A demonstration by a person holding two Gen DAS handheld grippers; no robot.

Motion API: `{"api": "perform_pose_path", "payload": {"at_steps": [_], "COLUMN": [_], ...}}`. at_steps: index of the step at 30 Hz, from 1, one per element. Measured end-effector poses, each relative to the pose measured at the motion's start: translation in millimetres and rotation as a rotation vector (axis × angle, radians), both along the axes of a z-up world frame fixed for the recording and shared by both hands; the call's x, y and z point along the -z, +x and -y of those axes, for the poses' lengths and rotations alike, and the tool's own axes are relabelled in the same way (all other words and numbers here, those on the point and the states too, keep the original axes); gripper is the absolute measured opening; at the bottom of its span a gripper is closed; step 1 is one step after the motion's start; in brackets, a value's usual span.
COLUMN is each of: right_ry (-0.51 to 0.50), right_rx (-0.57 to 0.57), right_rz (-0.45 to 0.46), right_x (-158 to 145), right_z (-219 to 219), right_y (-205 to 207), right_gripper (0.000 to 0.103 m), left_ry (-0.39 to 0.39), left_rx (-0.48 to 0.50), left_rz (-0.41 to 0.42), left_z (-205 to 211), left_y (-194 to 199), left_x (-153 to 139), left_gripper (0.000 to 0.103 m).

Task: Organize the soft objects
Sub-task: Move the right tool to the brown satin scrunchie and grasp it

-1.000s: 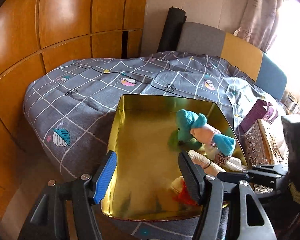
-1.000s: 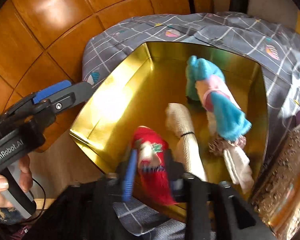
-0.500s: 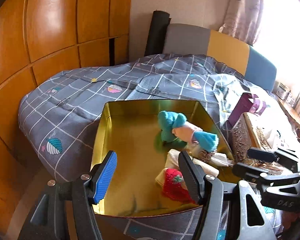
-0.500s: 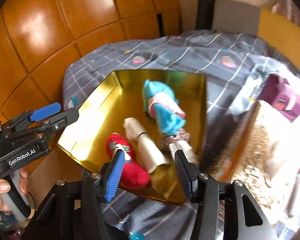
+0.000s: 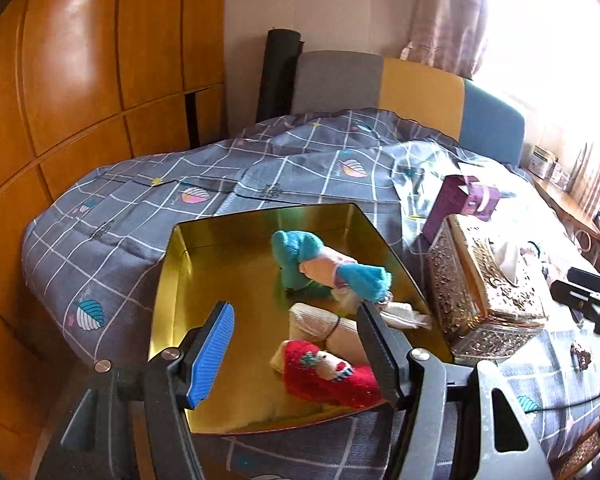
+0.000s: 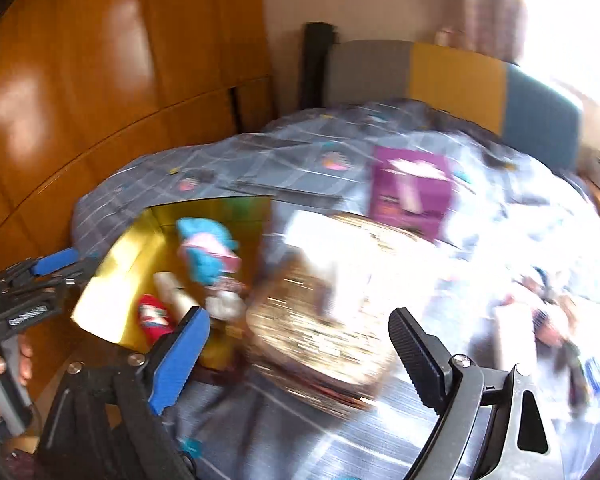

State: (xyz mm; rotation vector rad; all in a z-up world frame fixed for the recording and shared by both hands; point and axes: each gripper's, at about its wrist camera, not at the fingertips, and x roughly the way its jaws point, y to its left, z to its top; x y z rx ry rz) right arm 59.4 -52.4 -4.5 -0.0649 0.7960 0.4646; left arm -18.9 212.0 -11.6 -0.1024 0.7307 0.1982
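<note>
We keep the left gripper (image 5: 296,344) open and empty near the gold tin (image 5: 168,280), steadying the view; right gripper (image 6: 296,344), jaws just opening, holds nothing; red sock (image 5: 332,376) lies in the tin's near-right corner with other socks

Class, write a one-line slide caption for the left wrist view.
Open left gripper hovers over a gold tray holding rolled socks on a bed.

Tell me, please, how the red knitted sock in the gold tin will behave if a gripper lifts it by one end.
The red knitted sock looks soft and slack, so it would probably droop rather than stay straight. Its fuzzy knit should grip well, not slip. It seems light and lies loose in the gold tin, partly over the beige roll, so lifting it may nudge that roll slightly.
</note>
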Motion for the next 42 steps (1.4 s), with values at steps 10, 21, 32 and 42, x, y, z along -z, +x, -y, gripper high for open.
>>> {"api": "perform_pose_path", "payload": {"at_steps": [10,21,32,42], "right_ry": [0.049,-0.059,-0.249,-0.169], "right_rx": [0.362,0.648,0.499,0.579], "right_rz": [-0.171,-0.467,-0.663,-0.507], "right_x": [25.6,66.7,123.0,86.3], "right_z": [155.0,287.5,259.5,266.0], "right_y": [3.8,9.0,34.7,38.1], "right_gripper": [0.092,0.063,0.026,0.014], "left_ry": [-0.022,-0.045,-0.035,-0.086], "left_rx": [0.081,0.169,0.291,0.542], "left_rz": [0.000,0.006,0.056,0.107], "left_z": [21.1,47.5,79.6,147.8], "left_y": [9.9,21.2,27.1,40.0], "left_x": [-1.4,-4.2,-27.9,-62.8], "left_gripper": [0.065,0.065,0.065,0.065]}}
